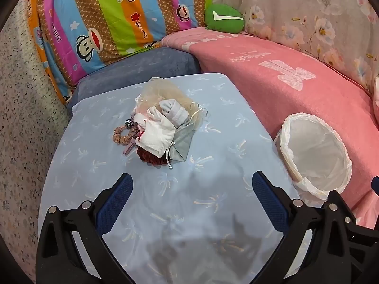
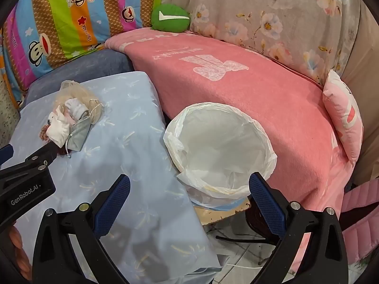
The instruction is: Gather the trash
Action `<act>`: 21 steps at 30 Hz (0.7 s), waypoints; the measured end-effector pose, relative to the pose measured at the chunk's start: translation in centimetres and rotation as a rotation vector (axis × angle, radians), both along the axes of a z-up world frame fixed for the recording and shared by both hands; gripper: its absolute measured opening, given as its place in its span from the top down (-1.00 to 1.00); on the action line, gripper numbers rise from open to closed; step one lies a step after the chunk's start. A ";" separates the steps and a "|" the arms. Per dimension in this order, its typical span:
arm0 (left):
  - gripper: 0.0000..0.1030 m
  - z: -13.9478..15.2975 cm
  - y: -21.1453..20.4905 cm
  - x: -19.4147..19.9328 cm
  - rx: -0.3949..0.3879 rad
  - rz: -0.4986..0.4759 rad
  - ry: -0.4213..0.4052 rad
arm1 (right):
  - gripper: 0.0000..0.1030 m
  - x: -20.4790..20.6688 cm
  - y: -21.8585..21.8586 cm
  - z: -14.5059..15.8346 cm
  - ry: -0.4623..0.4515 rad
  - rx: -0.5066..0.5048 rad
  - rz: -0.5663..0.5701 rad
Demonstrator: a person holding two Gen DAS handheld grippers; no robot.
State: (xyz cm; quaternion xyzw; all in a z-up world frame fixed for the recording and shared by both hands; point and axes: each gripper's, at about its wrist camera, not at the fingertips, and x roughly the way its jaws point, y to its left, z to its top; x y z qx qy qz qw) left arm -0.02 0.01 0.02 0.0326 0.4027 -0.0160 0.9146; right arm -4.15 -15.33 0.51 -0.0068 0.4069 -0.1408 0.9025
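Note:
A pile of trash (image 1: 161, 127) lies on the light blue cloth-covered table (image 1: 213, 213): crumpled white tissues, a grey face mask, a brown scrunchie, a dark red item and a pale mesh bag. My left gripper (image 1: 191, 187) is open and empty, just short of the pile. The pile also shows in the right wrist view (image 2: 71, 123), with the left gripper's fingers (image 2: 47, 152) reaching it. A bin with a white bag liner (image 2: 220, 149) stands right of the table. My right gripper (image 2: 189, 189) is open and empty, over the bin's near rim.
A pink blanket (image 2: 260, 90) covers the couch behind the bin (image 1: 315, 153). A green cushion (image 1: 223, 19), a striped cartoon quilt (image 1: 106, 23) and a floral cover (image 2: 272, 19) lie at the back. A pink pillow (image 2: 343, 118) is at right. Tiled floor (image 2: 236, 248) shows below the bin.

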 end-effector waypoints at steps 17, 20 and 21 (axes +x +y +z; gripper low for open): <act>-0.87 0.9 -0.9 0.2 0.005 -0.005 -0.007 | -0.88 -0.2 -0.7 0.4 -0.008 0.001 -0.005; -0.87 1.0 -0.9 -0.1 0.005 -0.006 -0.009 | -0.88 -0.2 -0.7 0.4 -0.009 0.002 -0.005; -0.87 1.1 -0.9 -0.1 0.005 -0.006 -0.009 | -0.88 -0.2 -0.6 0.4 -0.010 0.001 -0.007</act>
